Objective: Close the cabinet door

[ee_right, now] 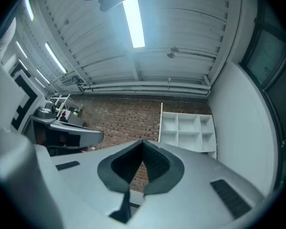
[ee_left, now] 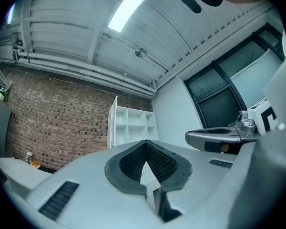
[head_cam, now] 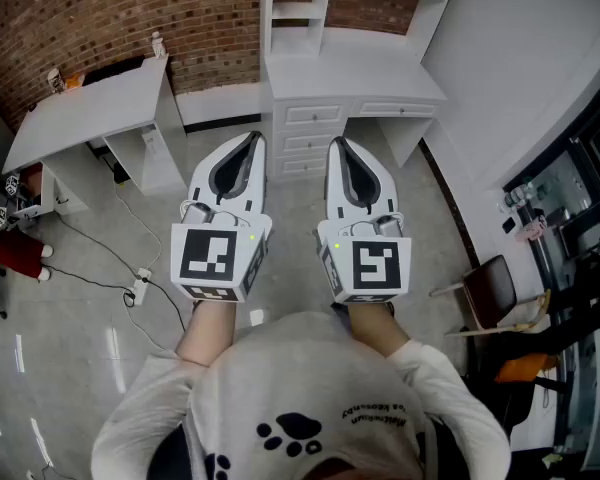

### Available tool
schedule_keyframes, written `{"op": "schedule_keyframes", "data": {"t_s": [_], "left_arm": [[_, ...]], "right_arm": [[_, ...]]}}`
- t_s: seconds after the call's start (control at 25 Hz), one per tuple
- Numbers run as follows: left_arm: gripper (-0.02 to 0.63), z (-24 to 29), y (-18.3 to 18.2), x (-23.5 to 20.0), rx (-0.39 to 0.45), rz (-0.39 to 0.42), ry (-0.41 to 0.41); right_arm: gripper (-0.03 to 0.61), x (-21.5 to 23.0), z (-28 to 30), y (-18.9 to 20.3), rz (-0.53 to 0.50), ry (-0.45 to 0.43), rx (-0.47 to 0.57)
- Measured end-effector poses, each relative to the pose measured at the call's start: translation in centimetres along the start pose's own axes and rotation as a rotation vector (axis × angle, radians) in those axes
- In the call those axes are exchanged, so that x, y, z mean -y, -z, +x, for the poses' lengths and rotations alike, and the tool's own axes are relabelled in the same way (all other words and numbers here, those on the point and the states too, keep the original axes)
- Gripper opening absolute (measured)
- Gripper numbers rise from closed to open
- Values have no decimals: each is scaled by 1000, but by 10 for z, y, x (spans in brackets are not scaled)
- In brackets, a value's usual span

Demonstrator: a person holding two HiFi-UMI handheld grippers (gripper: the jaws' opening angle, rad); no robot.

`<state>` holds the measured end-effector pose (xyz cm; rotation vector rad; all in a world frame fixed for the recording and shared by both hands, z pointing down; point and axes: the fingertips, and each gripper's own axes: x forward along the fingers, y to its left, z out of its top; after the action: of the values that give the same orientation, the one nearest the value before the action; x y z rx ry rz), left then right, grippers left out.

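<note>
Desk point(head_cam: 380, 73) with drawers faces left claw point(head_cam: 252, 136) and right claw point(head_cam: 338, 142), both closed empty.

From my remote station, the left tool point(head_cam: 253, 140) and right tool point(head_cam: 338, 146) I work with show as pale grey, teardrop-shaped shells with dark oval recesses on top. Each ends in a white cube point(head_cam: 218, 256) printed with black square markers. Black ribbed pads point(ee_left: 162, 162) line the jaws. The wearer's light grey long-sleeved shirt point(head_cam: 280, 368) bears a black paw print point(head_cam: 298, 430).
</note>
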<state>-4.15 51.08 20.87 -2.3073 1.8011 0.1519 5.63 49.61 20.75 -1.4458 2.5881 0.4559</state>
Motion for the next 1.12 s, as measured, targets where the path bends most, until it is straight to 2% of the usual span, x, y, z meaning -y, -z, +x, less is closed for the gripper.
{"op": "schedule_keyframes", "data": {"t_s": [0.4,0.68,0.92,1.12], "left_arm": [[9,6,1,14,7,6,-20],[9,10,19,31,-21,-1,-14],[9,33,28,23,-13,-12,-3],[9,68,45,-1,-12,-18,22]], "right_arm": [[10,12,-4,2,5,-26,15],[11,21,-11,16,54,-46,17],[11,34,6,27,51,-34,21],[11,35,47,44,56,-36,17]]}}
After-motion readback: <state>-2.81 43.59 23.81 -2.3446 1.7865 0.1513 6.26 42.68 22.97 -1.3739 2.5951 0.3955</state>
